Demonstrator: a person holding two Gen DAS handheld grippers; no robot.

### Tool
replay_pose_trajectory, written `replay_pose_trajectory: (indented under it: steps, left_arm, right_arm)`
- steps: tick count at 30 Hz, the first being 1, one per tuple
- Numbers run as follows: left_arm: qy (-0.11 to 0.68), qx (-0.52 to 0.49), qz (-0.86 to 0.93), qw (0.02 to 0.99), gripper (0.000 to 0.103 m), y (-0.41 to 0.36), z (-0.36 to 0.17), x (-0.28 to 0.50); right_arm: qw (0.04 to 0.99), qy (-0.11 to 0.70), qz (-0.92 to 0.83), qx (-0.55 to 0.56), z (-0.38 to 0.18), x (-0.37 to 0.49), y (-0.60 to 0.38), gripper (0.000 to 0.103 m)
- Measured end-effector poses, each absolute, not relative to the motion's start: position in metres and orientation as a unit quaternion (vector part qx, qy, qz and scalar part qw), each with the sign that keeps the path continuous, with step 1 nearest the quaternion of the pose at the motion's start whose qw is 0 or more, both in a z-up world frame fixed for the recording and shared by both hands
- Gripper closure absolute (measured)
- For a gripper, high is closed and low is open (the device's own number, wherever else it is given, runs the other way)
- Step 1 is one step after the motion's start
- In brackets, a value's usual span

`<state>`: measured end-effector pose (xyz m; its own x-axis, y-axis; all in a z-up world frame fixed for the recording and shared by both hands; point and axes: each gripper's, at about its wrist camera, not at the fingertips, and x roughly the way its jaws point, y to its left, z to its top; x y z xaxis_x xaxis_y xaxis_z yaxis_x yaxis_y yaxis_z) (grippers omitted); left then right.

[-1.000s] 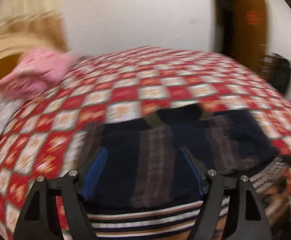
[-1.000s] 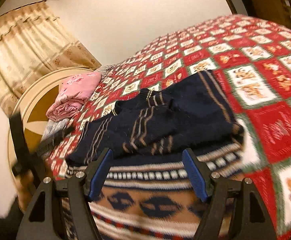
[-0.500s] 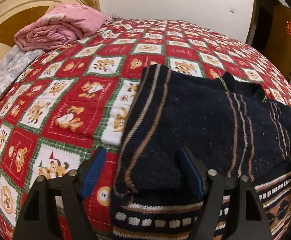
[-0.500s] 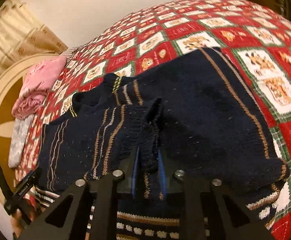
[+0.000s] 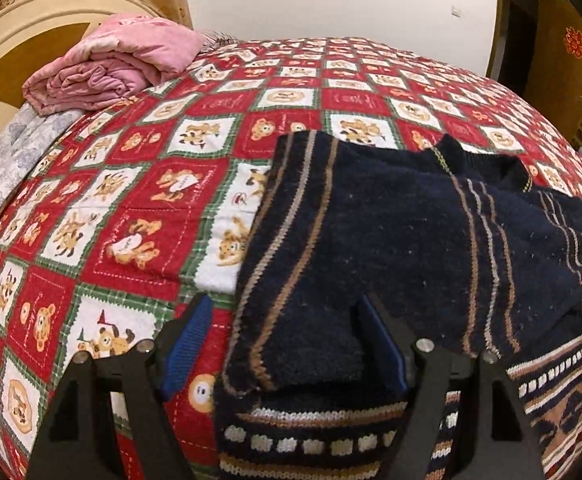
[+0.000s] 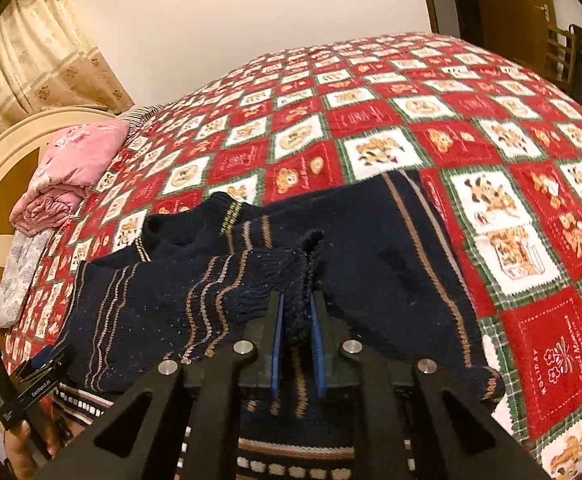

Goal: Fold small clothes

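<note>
A small dark navy knit sweater with tan stripes lies on the red checked bedspread. It also shows in the right wrist view. My left gripper is open, its blue pads on either side of the sweater's near folded edge, with the knit between them. My right gripper is shut on the ribbed cuff of the sweater's sleeve, which is bunched up between the pads. The left gripper's body shows at the lower left of the right wrist view.
A folded pink quilt and a grey floral pillow lie at the headboard end, left. A patterned knit band lies under the sweater near me. A wooden door and a chair stand at the far right.
One second ago both grippers were open above the sweater. The right gripper then shut on the sleeve cuff and still holds it. The left gripper has moved to the sweater's left edge and stays open.
</note>
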<state>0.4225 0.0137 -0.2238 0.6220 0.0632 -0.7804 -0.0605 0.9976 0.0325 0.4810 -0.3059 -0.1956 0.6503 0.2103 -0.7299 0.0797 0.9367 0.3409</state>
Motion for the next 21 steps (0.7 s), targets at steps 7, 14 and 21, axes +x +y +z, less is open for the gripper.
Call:
replay_pose_trajectory:
  steps: [7,14,21]
  left_arm:
    - [0.435,0.010,0.035,0.900,0.024,0.011,-0.226,0.423]
    - [0.436,0.021,0.039,0.899,0.020,0.011,-0.227,0.422]
    - [0.430,-0.001,0.033,0.902,0.019,0.015,-0.232,0.420]
  right_arm:
    - [0.877,0.447,0.017,0.176,-0.223,0.479,-0.316,0.091]
    - [0.875,0.452,0.021,0.172,-0.226,0.480,-0.317,0.090]
    - [0.888,0.415,0.055,0.192,-0.208,0.465,-0.337,0.039]
